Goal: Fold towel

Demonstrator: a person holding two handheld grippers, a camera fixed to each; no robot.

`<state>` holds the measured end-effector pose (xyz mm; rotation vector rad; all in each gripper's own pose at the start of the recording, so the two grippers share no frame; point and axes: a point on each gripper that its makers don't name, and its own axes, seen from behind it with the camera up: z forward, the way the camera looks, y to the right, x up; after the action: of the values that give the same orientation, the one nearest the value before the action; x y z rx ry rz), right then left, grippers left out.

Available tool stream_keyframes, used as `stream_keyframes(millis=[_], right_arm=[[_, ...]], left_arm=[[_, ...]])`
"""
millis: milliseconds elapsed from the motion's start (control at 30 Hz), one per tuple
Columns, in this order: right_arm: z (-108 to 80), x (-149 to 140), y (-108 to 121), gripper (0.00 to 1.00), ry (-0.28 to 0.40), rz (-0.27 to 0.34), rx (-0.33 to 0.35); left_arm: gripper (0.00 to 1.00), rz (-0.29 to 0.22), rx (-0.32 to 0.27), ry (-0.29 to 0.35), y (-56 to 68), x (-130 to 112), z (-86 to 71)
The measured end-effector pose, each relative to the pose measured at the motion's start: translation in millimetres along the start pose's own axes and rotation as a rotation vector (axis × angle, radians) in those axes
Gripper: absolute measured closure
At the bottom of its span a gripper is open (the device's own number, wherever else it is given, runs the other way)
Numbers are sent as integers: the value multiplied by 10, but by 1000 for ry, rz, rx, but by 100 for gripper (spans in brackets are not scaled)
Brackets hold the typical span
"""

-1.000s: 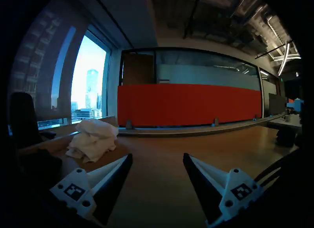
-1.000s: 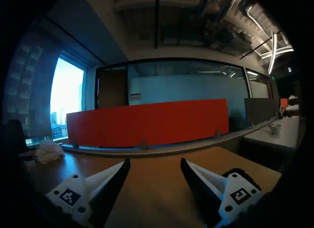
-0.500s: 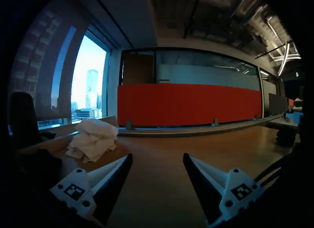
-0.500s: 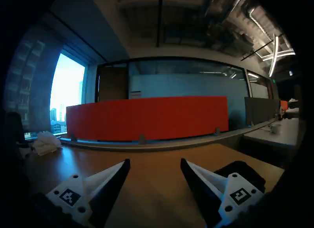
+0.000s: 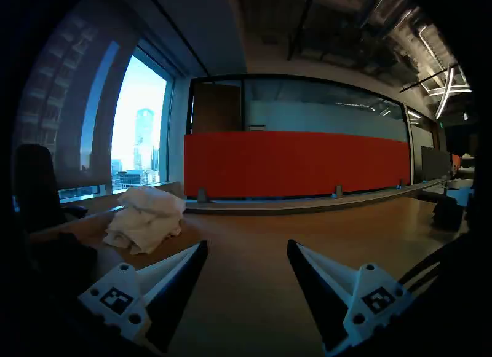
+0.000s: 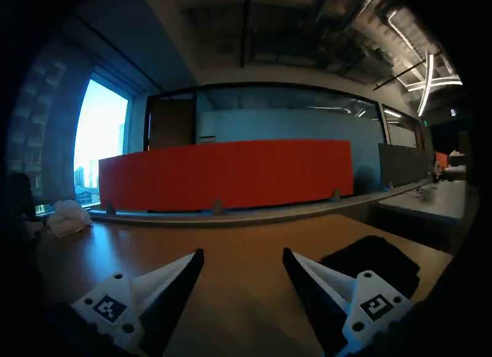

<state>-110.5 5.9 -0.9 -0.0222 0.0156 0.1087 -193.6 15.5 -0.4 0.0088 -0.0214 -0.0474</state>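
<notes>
Towel [image 5: 146,219] white, crumpled in a loose lumpy heap, not folded, soft creases all over. It lies on the wooden table [image 5: 264,277] toward the far left side, below the bright window [image 5: 138,142], with a dark chair [image 5: 34,185] to its left.

Left gripper [image 5: 246,243] sits low over the tabletop, roughly level, pointing toward the red partition [image 5: 295,163]. Its jaws are spread wide with bare table between them and nothing gripped. Both fingers are white with dark inner faces and carry a square marker near the base.

Right gripper [image 6: 243,251] has the same pose: low, level, aimed at the partition, jaws apart and empty.

In the left gripper view the towel is ahead and left of the left finger, near it but clearly apart, no contact. In the right gripper view the towel [image 6: 66,217] shows small at the far left edge of the table, well apart from that gripper's fingers.

A flat black thing [image 6: 372,258] lies on the table just past the right finger of the right gripper; cannot tell what it is, nor whether the finger touches it
</notes>
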Motion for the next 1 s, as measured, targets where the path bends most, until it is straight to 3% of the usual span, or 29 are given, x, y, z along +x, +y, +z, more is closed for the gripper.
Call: stream_keyframes(millis=[500, 1000], right_arm=[[-30, -48, -67, 1, -2, -59, 10], [-48, -48, -100, 1, -2, -59, 21]], left_arm=[[4, 0, 0, 0, 0, -2, -5], [5, 0, 0, 0, -4, -4, -1]])
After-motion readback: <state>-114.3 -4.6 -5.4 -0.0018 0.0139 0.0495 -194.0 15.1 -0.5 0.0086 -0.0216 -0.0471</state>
